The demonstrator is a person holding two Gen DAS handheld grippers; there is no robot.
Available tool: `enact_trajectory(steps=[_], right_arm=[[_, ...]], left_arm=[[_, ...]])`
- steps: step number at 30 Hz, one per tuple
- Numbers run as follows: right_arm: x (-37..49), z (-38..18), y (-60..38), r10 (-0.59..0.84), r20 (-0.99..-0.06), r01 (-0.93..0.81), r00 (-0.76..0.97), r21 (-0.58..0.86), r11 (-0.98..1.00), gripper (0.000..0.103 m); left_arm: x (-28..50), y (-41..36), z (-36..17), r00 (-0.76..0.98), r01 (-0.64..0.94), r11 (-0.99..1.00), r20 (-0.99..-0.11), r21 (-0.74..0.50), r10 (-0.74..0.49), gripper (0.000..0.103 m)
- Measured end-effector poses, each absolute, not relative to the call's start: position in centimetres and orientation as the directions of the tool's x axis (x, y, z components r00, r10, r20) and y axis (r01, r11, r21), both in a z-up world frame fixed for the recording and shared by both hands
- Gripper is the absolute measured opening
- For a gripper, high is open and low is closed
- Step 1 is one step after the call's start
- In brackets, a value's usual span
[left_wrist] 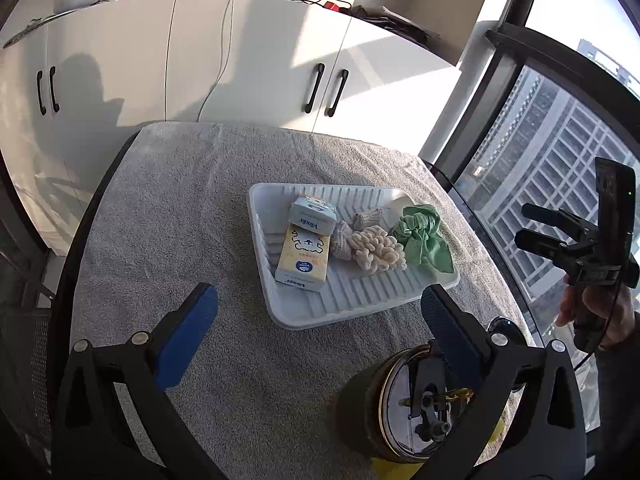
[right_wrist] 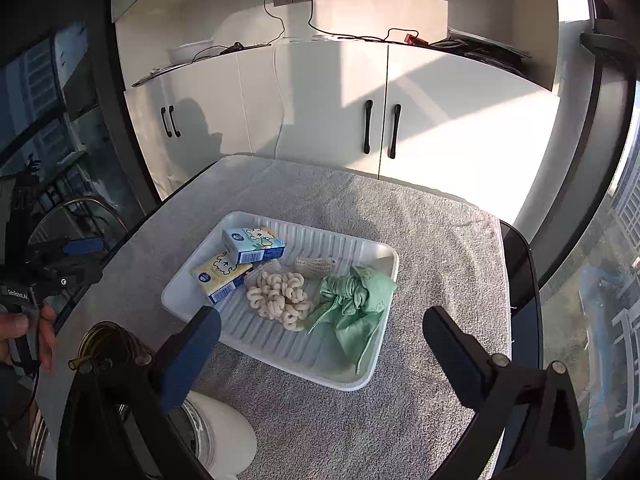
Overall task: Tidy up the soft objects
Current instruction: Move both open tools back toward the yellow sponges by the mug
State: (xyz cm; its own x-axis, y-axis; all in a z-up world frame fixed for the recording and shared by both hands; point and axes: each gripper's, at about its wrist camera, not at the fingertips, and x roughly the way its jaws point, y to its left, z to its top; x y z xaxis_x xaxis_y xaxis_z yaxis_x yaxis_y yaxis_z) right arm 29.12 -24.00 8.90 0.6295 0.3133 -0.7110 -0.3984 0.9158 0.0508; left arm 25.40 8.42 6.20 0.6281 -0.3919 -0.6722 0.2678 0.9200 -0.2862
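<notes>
A white ribbed tray [left_wrist: 340, 304] [right_wrist: 248, 332] lies on the grey towel. In it are a yellow tissue pack [left_wrist: 303, 258] [right_wrist: 219, 276] with a blue-white tissue pack [left_wrist: 312, 216] [right_wrist: 254, 245] leaning on it, a cream looped scrunchie [left_wrist: 376, 250] [right_wrist: 278, 296], small knitted pieces [left_wrist: 367, 218] [right_wrist: 314, 266] and a green cloth scrunchie [left_wrist: 422, 236] [right_wrist: 354, 304]. My left gripper [left_wrist: 318, 328] hangs open above the tray's near edge, nothing between its blue pads. My right gripper [right_wrist: 320, 344] is open too, over the tray's near side, holding nothing.
A round glass-and-brass object [left_wrist: 404, 408] [right_wrist: 104, 344] stands on the towel near the front. White cabinets [right_wrist: 320, 120] with black handles and cables stand behind the table. Windows flank both sides. A hand [left_wrist: 588, 312] holds the right gripper's handle at the right edge.
</notes>
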Motion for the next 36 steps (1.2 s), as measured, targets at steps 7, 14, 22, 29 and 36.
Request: enact_trajectory(steps=[7, 14, 22, 29, 36], right_arm=[[26.0, 9.4, -24.3, 0.298, -0.686, -0.391, 0.664, 0.022, 0.92, 0.103], [21.3, 9.2, -24.8, 0.322, -0.654, -0.403, 0.685, 0.029, 0.915, 0.103], [14.8, 6.7, -26.1, 0.365, -0.624, -0.372, 0.691, 0.127, 0.92, 0.103], [7.7, 3.5, -25.7, 0.366, -0.616, -0.344, 0.698, 0.16, 0.925, 0.103], [3.0, 0.4, -24.5, 0.37, -0.607, -0.29, 0.703, 0.229, 0.929, 0.103]], left_arm=[[22.3, 8.6, 6.7, 0.663, 0.271, 0.92, -0.639, -0.283, -0.392, 0.103], [17.6, 7.6, 6.2, 0.669, 0.314, 0.916, -0.626, -0.25, -0.401, 0.103], [12.3, 6.6, 3.4, 0.645, 0.337, 0.909, -0.643, -0.246, -0.413, 0.103], [9.1, 6.0, 0.5, 0.623, 0.361, 0.902, -0.658, -0.239, -0.423, 0.103], [8.3, 3.5, -1.4, 0.603, 0.44, 0.879, -0.665, -0.183, -0.44, 0.103]])
